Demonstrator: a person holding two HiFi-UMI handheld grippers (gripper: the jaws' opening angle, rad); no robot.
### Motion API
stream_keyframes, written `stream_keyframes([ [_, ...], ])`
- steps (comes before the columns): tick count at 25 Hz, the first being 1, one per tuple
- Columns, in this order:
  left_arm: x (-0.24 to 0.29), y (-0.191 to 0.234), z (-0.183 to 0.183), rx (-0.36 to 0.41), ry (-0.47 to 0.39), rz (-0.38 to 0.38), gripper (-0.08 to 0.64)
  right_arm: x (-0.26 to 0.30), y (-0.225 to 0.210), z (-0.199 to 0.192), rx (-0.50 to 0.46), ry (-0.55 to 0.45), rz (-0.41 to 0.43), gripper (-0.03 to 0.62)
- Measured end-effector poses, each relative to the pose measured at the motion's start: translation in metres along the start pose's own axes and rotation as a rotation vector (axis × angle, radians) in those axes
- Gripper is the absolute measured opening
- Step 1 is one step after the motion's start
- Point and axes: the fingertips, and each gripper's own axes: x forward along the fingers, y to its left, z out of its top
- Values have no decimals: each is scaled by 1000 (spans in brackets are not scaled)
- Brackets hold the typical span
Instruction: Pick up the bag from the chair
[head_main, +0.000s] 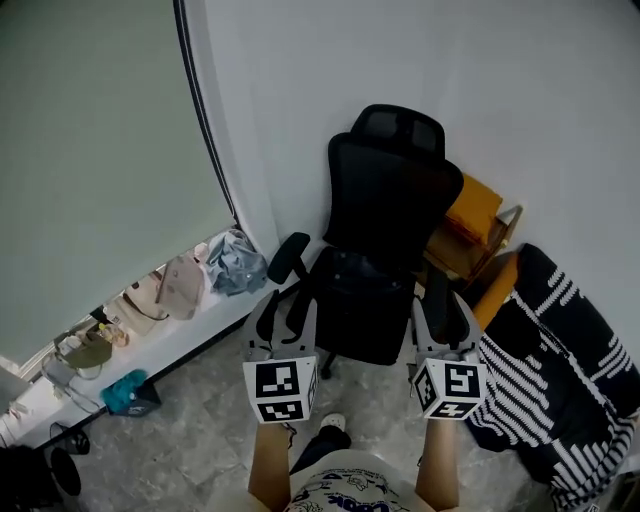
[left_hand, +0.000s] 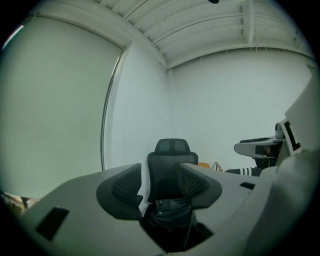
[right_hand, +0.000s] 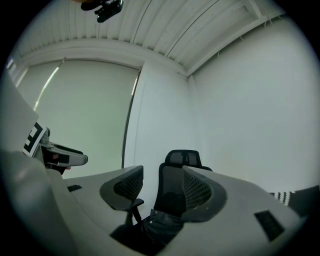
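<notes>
A black office chair (head_main: 385, 200) stands against the white wall. A dark, crumpled bag (head_main: 352, 275) lies on its seat. My left gripper (head_main: 287, 318) hovers in front of the seat's left edge, jaws open and empty. My right gripper (head_main: 444, 318) hovers near the chair's right armrest, also open and empty. In the left gripper view the bag (left_hand: 170, 212) shows low between the open fingers (left_hand: 122, 187), below the chair back (left_hand: 167, 172). The right gripper view shows the bag (right_hand: 160, 222) beneath the gap between its open fingers (right_hand: 200, 192), with the chair (right_hand: 172, 180) behind.
A low white ledge (head_main: 190, 335) at the left carries caps (head_main: 180, 285), a grey cloth (head_main: 235, 262) and small items. A wooden stand with an orange cushion (head_main: 472, 212) is behind the chair at right. A black-and-white striped fabric (head_main: 560, 370) lies at the right. Grey stone floor (head_main: 200, 440) is below.
</notes>
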Motion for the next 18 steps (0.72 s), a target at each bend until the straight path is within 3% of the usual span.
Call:
stream_keyframes([
  [6, 76, 22, -1, -3, 17, -36, 232, 72, -9, -14, 2, 33, -25, 255],
  [18, 161, 36, -33, -10, 88, -54, 232, 146, -33, -65, 13, 141, -36, 272],
])
